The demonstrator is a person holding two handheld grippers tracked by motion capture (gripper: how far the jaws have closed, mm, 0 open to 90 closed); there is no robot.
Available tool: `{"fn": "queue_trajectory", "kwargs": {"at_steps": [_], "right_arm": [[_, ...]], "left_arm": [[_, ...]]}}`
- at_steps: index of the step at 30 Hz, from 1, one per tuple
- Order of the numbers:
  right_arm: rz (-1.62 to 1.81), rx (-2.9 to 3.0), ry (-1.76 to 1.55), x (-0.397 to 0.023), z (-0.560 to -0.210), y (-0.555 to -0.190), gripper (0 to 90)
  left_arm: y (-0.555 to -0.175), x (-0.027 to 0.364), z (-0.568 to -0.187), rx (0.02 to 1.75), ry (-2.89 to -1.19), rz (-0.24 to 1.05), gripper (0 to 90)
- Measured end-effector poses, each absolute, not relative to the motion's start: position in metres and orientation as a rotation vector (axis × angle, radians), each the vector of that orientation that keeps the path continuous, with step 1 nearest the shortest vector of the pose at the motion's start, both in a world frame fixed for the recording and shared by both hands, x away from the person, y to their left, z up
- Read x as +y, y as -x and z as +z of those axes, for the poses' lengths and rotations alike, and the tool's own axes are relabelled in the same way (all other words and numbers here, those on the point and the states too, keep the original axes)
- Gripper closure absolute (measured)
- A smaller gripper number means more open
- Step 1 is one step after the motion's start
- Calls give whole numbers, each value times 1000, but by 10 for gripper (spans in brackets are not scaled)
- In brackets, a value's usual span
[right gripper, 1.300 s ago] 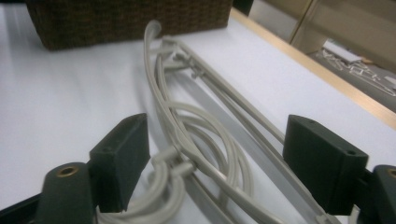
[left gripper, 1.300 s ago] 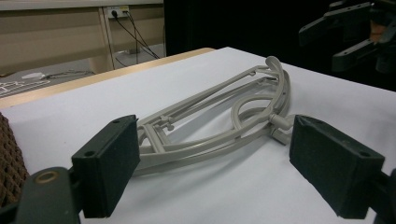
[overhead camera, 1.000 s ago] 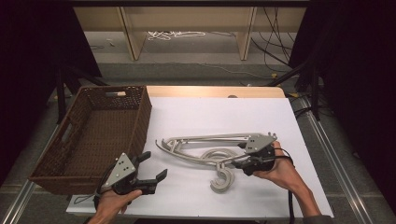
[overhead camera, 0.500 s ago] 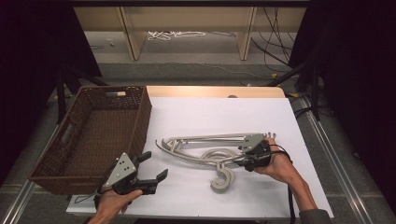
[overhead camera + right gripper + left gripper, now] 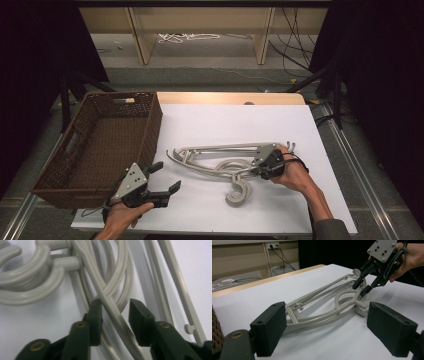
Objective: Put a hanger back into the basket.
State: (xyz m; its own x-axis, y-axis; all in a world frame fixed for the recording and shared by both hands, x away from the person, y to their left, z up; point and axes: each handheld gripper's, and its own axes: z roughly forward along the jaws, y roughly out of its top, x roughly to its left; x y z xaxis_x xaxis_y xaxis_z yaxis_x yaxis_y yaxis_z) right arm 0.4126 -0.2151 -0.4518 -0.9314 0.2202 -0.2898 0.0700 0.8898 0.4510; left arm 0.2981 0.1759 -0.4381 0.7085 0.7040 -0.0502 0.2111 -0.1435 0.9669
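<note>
While the left gripper [image 5: 159, 186] rests near the table's front left corner with its jaws spread wide and nothing between them, the right gripper [image 5: 261, 169] bears on a pile of pale grey plastic clothes hangers [image 5: 220, 162] lying on the white table [image 5: 225, 120]. The hangers lie tangled together toward the table's front right, their curved hooks [image 5: 239, 190] pointing at the front edge and their long arms reaching left toward the middle. In the right gripper view, the right gripper [image 5: 113, 312] has its jaws astride one slim hanger arm [image 5: 110, 307]; they have just been closing, yet a gap shows on either side of the arm, so the pads do not press on it. In the left gripper view, the left gripper [image 5: 327, 330] looks along the table at the hangers [image 5: 324, 307], with the right gripper [image 5: 363, 287] tilted down onto their far end. A dark brown woven basket [image 5: 100, 145] stands along the table's left edge, just beside the left gripper.
</note>
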Motion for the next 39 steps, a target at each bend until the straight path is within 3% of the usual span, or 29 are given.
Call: {"fn": "queue_trajectory", "kwargs": {"at_steps": [24,32,36,39], "right_arm": [[604,2560,272,-213,-429,-398,824],[605,2520,298,-218,-419,-395,825],[618,2499,308,-219,-410,-390,825],[615,2519,234,-220,-406,-382,825]], "left_arm": [[-298,176,-437,743,-1702,518,159],[-300,170,-436,736,-1703,534,162],[-302,159,-434,672,-1729,523,162],[-303,151,-431,601,-1764,587,162]]}}
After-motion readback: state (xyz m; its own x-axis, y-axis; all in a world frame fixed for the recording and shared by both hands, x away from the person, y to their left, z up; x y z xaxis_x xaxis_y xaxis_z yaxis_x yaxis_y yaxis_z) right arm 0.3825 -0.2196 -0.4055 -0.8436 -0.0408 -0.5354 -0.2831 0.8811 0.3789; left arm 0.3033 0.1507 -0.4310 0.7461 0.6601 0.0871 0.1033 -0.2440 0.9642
